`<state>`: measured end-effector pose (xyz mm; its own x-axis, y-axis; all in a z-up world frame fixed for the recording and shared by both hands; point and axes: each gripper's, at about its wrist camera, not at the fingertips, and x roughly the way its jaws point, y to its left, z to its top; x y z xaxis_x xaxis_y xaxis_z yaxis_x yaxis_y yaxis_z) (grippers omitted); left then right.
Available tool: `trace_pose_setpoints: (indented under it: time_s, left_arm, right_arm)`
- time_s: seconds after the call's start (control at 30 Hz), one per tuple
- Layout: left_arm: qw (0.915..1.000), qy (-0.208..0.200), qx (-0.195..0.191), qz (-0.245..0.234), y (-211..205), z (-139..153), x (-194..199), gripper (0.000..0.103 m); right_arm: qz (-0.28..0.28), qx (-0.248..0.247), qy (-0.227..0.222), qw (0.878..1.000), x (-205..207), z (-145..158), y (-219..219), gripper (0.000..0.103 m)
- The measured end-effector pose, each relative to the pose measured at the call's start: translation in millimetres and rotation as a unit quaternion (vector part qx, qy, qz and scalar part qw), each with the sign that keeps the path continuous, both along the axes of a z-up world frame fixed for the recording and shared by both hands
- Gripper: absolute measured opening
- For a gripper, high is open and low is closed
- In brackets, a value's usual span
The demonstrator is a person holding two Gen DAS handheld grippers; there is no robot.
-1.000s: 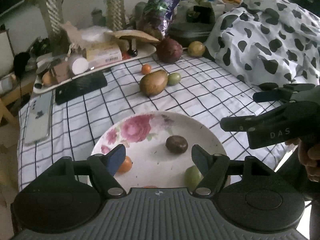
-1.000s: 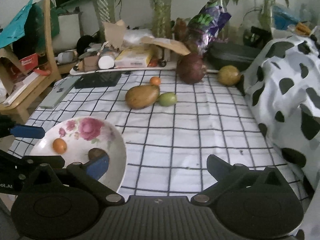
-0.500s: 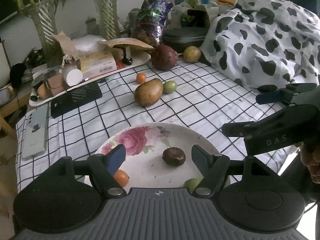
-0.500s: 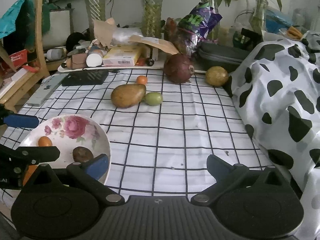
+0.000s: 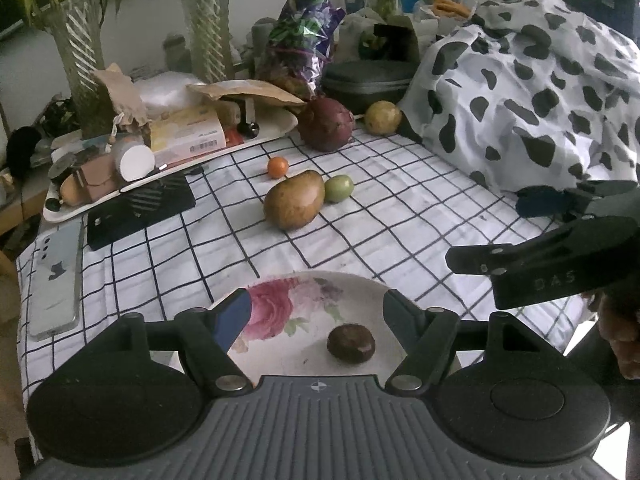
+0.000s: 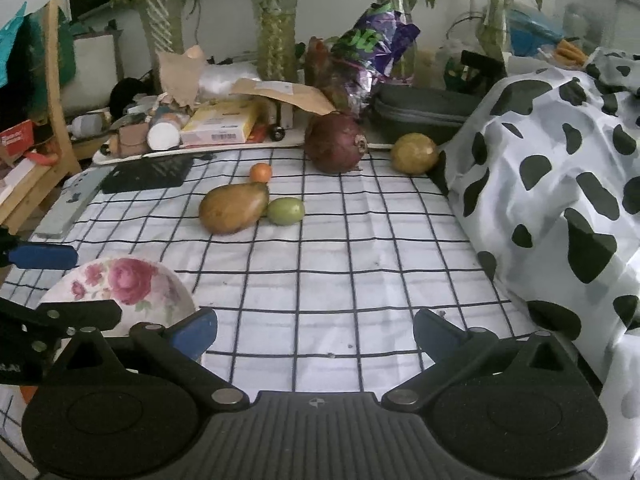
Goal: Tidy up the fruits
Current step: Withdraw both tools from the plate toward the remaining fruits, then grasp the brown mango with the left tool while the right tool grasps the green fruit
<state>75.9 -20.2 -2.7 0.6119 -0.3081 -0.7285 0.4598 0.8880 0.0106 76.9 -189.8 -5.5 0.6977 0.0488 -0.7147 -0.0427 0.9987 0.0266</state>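
A floral plate sits at the near left of the checked cloth and holds a dark brown fruit. My left gripper is open and empty just above the plate. My right gripper is open and empty over bare cloth to the plate's right; it also shows in the left wrist view. Further back lie a brown mango, a green fruit, a small orange fruit, a dark red pomegranate and a yellow fruit.
A cluttered white tray with boxes lines the back edge. A black pad and a phone lie at the left. A cow-print cloth heaps along the right. Plant vases and a dark case stand behind.
Both grippers have pulled back and risen. The plate has slid lower in both views, and its orange and green fruits are now hidden behind my left gripper.
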Motion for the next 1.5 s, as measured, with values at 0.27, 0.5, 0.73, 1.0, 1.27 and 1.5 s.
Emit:
trace_pose_setpoints:
  time_s: [0.27, 0.5, 0.73, 1.0, 1.27, 1.5]
  left_arm:
    - [1.0, -0.002, -0.001, -0.006, -3.0, 1.2, 14.0, 0.071]
    - [0.9999, -0.01, 0.0, -0.013, -4.2, 0.9, 25.9, 0.071]
    - [0.9997, -0.012, 0.008, -0.021, -6.4, -2.8, 41.5, 0.071]
    - [0.9986, -0.019, 0.022, -0.044, -14.0, -8.9, 59.9, 0.071]
    - [0.9966, -0.029, 0.051, -0.058, -27.3, -19.1, 78.3, 0.071]
    - [0.9944, -0.031, 0.067, -0.075, -40.2, -28.9, 97.0, 0.071]
  right_arm:
    - [-0.027, -0.05, -0.014, 0.998, 9.5, -4.7, -2.6, 0.103]
    - [-0.025, -0.046, -0.005, 0.999, 23.7, -6.1, -5.8, 0.103]
    - [-0.01, -0.035, 0.002, 0.999, 41.7, -8.0, -7.6, 0.103]
    - [0.003, -0.033, 0.003, 0.999, 64.7, -10.3, -9.8, 0.103]
    - [0.023, -0.01, 0.009, 1.0, 91.2, -12.8, -14.2, 0.103]
    - [0.036, -0.019, 0.011, 0.999, 108.2, -17.1, -16.2, 0.103]
